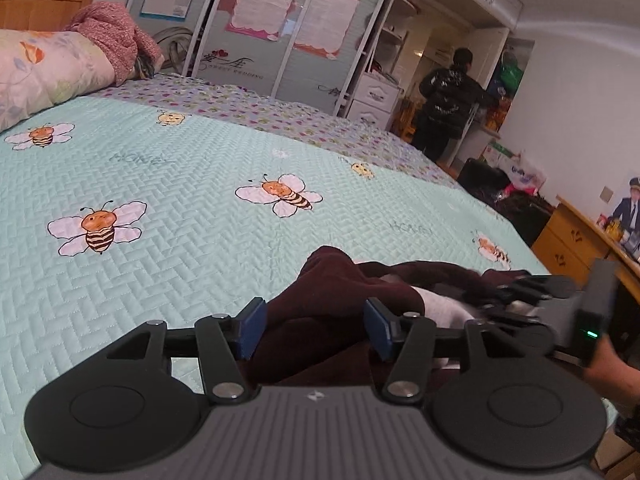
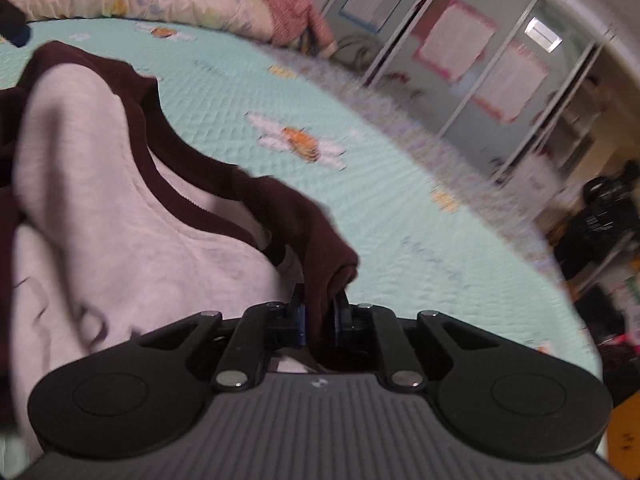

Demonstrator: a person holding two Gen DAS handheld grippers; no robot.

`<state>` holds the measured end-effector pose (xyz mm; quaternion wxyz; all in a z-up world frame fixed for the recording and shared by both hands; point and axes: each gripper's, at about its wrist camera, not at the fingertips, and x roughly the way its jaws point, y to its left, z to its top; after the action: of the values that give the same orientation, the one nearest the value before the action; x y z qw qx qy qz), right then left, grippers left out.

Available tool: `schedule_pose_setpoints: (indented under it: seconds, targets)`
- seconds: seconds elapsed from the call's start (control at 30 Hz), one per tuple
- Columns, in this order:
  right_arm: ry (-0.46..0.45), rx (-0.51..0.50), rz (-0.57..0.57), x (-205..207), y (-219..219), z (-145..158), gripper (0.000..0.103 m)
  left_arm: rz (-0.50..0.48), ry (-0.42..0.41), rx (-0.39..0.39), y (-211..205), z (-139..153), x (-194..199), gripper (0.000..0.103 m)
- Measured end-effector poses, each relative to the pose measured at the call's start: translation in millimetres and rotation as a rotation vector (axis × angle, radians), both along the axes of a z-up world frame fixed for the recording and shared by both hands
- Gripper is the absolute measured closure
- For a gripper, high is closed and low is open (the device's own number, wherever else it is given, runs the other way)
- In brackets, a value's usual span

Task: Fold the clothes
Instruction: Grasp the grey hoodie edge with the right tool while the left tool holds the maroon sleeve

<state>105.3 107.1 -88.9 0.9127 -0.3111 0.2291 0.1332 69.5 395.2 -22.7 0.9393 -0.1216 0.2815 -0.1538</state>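
A maroon sweatshirt [image 1: 320, 280] with a pale grey lining [image 2: 120, 208] lies bunched on the near edge of the bed. My left gripper [image 1: 316, 328] is open; a fold of the maroon cloth runs between its blue pads [image 1: 253, 330] and neither pad presses on it. My right gripper [image 2: 320, 320] is shut on the maroon hem [image 2: 320, 248], which rises from its pads. In the left wrist view the right gripper [image 1: 508, 296] shows blurred at the garment's right end, with a hand [image 1: 612, 368] behind it.
The mint bedspread [image 1: 180, 184] with bee prints stretches away ahead. A floral pillow [image 1: 48, 68] and a pink knit garment [image 1: 116, 36] lie at the head. A mirrored wardrobe [image 1: 280, 40] stands behind, with a person [image 1: 448, 100] at its far end. A wooden desk [image 1: 572, 240] is on the right.
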Motion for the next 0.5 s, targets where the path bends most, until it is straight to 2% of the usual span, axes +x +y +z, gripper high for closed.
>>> schedule_pose_setpoints:
  seconds: [0.13, 0.3, 0.43, 0.5]
  targets:
    - [-0.009, 0.041, -0.043, -15, -14, 8, 0.091, -0.045, 0.026, 0.026, -7, -5, 21, 0.045]
    - [0.026, 0.076, -0.056, -6, -16, 0, 0.091, -0.079, 0.056, 0.039, -13, -5, 51, 0.043]
    - [0.033, 0.135, -0.074, 1, -18, 0, 0.091, -0.102, 0.091, 0.085, -14, -12, 72, 0.041]
    - [0.036, 0.152, -0.082, -1, -19, -1, 0.091, -0.123, 0.124, 0.070, -12, -16, 81, 0.040]
